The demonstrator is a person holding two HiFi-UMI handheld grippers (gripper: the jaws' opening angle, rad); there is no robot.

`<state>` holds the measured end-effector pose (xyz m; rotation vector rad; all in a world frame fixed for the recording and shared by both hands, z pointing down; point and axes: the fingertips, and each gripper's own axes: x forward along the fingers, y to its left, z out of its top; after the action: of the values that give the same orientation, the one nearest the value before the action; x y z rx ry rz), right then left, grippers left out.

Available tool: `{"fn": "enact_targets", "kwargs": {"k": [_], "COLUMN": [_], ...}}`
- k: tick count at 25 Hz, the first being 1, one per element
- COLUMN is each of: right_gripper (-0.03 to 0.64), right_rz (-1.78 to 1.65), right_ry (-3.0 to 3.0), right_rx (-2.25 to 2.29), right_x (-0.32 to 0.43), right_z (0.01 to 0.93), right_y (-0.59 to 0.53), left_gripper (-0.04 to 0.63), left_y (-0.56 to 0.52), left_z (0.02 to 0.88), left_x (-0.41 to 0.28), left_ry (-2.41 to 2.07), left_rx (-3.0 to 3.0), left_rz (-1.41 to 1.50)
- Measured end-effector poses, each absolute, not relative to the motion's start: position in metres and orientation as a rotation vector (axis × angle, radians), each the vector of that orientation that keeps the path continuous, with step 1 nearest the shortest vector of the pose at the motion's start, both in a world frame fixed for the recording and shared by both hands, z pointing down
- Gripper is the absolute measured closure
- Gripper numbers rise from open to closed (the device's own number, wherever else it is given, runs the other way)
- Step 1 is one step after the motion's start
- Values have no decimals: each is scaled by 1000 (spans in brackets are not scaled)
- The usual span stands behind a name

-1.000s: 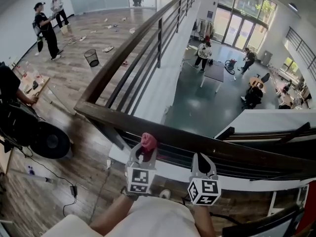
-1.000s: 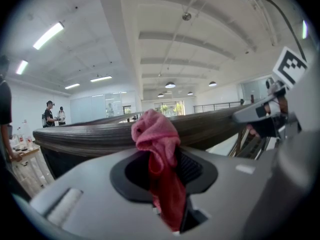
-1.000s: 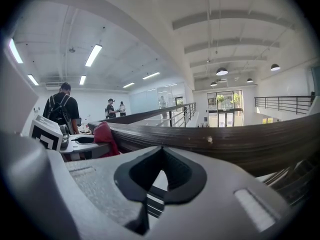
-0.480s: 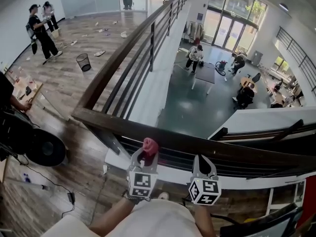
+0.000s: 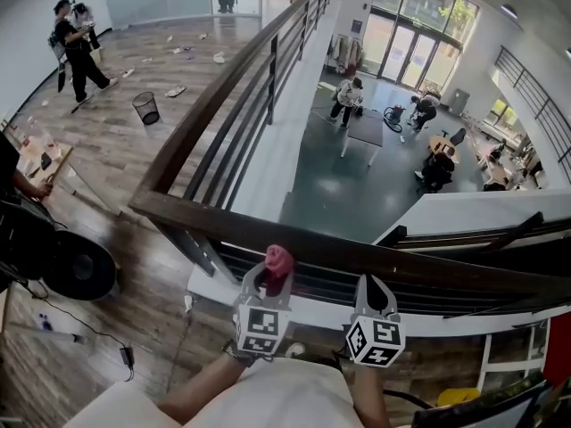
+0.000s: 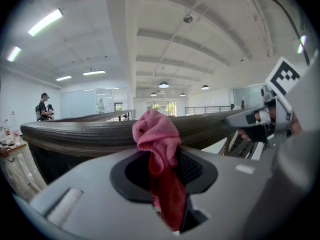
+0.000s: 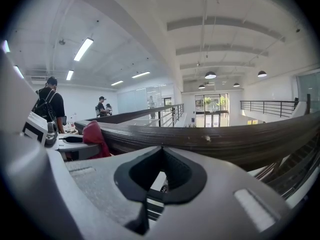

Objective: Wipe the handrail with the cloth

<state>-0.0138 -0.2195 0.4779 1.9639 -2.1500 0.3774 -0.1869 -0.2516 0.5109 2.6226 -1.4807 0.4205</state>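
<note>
1. The left gripper (image 5: 270,279) has its fingers clenched on the pink cloth (image 5: 277,259), which is bunched at the near edge of the dark handrail (image 5: 419,275). Contact is hard to call.
2. The right gripper (image 5: 372,290) has its fingers pressed together, holding nothing, just beside the rail.
3. Wiping looks barely begun, with the long rail ahead.
4. The cloth is fluffy and crumpled. The rail is broad, grained dark wood.

Bright, even daylight plus ceiling strip lights (image 7: 83,49); sharp focus, heavy fisheye bending, black vignette in gripper views.
</note>
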Motion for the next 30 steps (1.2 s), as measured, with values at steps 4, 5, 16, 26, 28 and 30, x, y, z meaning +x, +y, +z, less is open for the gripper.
{"fn": "enact_targets", "kwargs": {"k": [4, 5, 16, 26, 28, 30], "right_gripper": [614, 614, 614, 614, 614, 614], "right_rz": [366, 369, 371, 359, 362, 366], "right_ry": [-2137, -2133, -2133, -2165, -2175, -2183], "right_rx": [1998, 2007, 2035, 1938, 1923, 1911], "right_x": [-12, -13, -14, -16, -16, -18], "right_z": [476, 476, 477, 479, 479, 479], "right_y": [-220, -220, -220, -219, -219, -220], "left_gripper": [469, 469, 472, 472, 472, 472], "left_y": [-251, -251, -252, -253, -253, -254], "left_z": [516, 516, 513, 507, 507, 507], "left_x": [-185, -186, -188, -189, -189, -190], "left_ry": [-1454, -1447, -1454, -1507, -1514, -1522], "left_rx": [2625, 2629, 2658, 2628, 2615, 2603], "left_rz": [419, 424, 437, 404, 404, 404]}}
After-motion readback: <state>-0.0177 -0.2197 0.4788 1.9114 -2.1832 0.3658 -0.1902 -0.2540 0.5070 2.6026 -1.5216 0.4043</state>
